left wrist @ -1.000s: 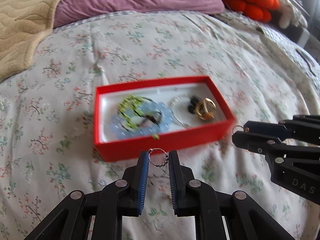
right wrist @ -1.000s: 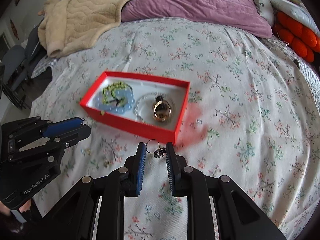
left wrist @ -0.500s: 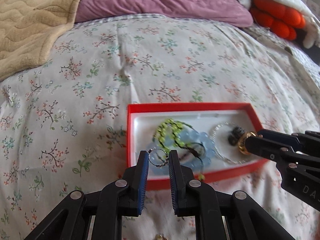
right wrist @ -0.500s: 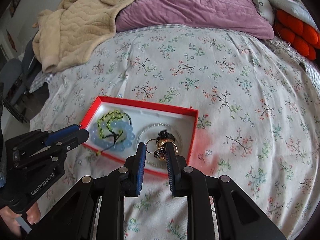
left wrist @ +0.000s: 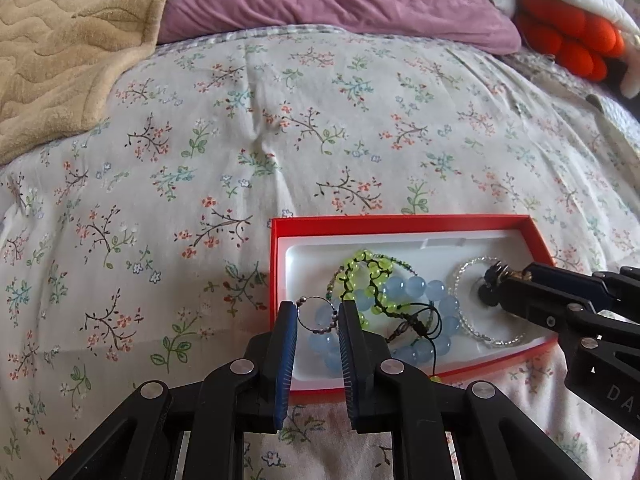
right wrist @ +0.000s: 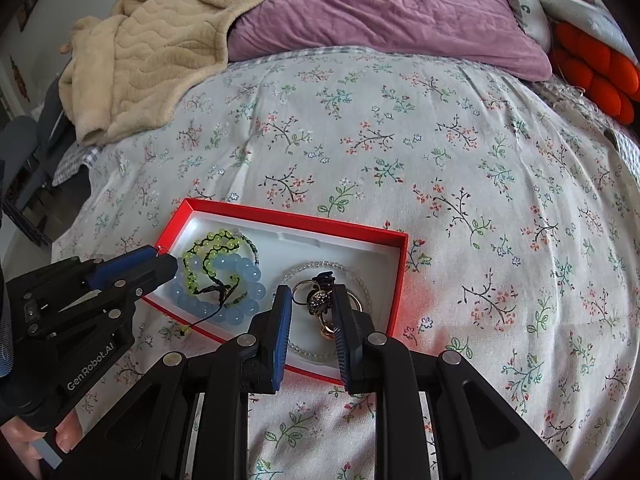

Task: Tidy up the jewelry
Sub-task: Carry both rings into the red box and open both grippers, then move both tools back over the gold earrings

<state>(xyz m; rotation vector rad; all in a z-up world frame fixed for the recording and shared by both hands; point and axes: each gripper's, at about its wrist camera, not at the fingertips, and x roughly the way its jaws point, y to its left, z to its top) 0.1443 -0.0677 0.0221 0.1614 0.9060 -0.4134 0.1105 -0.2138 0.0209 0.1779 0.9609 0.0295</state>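
A red box (left wrist: pixel 404 222) with a white liner lies on the floral bed; it also shows in the right wrist view (right wrist: pixel 304 220). Inside are a blue bead bracelet (left wrist: pixel 436 296), a green bead bracelet (left wrist: pixel 368 260), a clear bead bracelet (left wrist: pixel 464 276) and a gold ring (right wrist: pixel 328 330). My left gripper (left wrist: pixel 318 316) is shut on a small beaded ring (left wrist: pixel 316 316), held over the box's left end. My right gripper (right wrist: pixel 312 306) is shut on a wire ring with a dark charm (right wrist: pixel 318 300), held over the box's right end.
A beige blanket (right wrist: pixel 152 52) lies at the back left, a purple pillow (right wrist: pixel 384 12) at the back, an orange cushion (right wrist: pixel 596 76) at the back right. The bed's left edge (right wrist: pixel 72 164) drops off beside the box.
Both grippers have moved forward from in front of the box to over it, each still holding its ring. The box now sits nearer in both views.
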